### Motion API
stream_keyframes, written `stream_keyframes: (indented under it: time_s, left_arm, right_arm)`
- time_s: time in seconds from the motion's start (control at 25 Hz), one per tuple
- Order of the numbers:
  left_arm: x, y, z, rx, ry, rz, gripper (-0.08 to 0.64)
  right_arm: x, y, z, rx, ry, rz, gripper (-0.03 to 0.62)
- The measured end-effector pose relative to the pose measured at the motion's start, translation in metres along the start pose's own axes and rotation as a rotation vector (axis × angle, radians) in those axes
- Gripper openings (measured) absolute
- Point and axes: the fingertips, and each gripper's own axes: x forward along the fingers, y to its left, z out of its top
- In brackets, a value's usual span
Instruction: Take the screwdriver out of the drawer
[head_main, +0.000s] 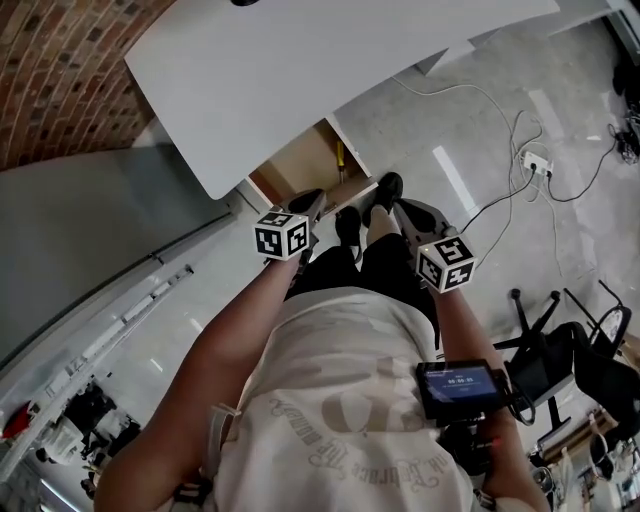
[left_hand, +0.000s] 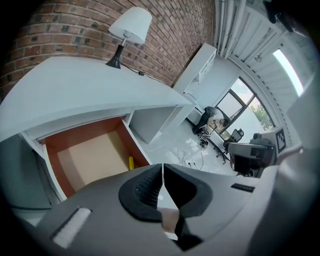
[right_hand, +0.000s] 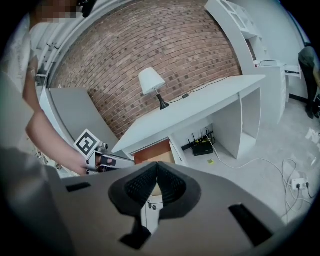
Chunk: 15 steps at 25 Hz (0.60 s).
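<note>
The white desk's drawer (head_main: 305, 160) stands pulled open, showing its pale wooden bottom (left_hand: 87, 157). A yellow screwdriver (head_main: 340, 156) lies along the drawer's right side; its yellow handle (left_hand: 131, 162) shows just above my left jaws. My left gripper (head_main: 305, 205) hovers in front of the drawer, shut and empty (left_hand: 162, 172). My right gripper (head_main: 405, 210) hangs beside it to the right, its pads meeting with nothing between them (right_hand: 156, 172). In the right gripper view the left gripper (right_hand: 107, 161) shows in front of the drawer (right_hand: 156, 151).
A white lamp (left_hand: 129, 30) stands on the desk (head_main: 330, 60) against the brick wall. Under the desk sit a black router (right_hand: 202, 146) and cables. A power strip (head_main: 537, 160) lies on the floor, and an office chair (head_main: 560, 345) stands at the right.
</note>
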Motion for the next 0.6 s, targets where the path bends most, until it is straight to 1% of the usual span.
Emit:
stream_keyframes:
  time_s: [0.16, 0.32, 0.48, 0.6]
  left_arm:
    - [0.013, 0.01, -0.012, -0.032, 0.035, 0.016, 0.014]
    - [0.025, 0.021, -0.017, -0.06, 0.05, 0.041, 0.014]
    - [0.035, 0.029, -0.02, -0.085, 0.062, 0.044, 0.014]
    - [0.046, 0.038, -0.025, -0.096, 0.087, 0.048, 0.014]
  right_arm:
    - [0.009, -0.009, -0.006, 0.011, 0.009, 0.012, 0.006]
    - [0.018, -0.019, -0.008, 0.019, 0.014, 0.024, 0.006]
    - [0.027, -0.029, -0.011, 0.026, 0.02, 0.026, 0.006]
    - [0.039, -0.035, -0.015, 0.017, 0.031, 0.035, 0.006]
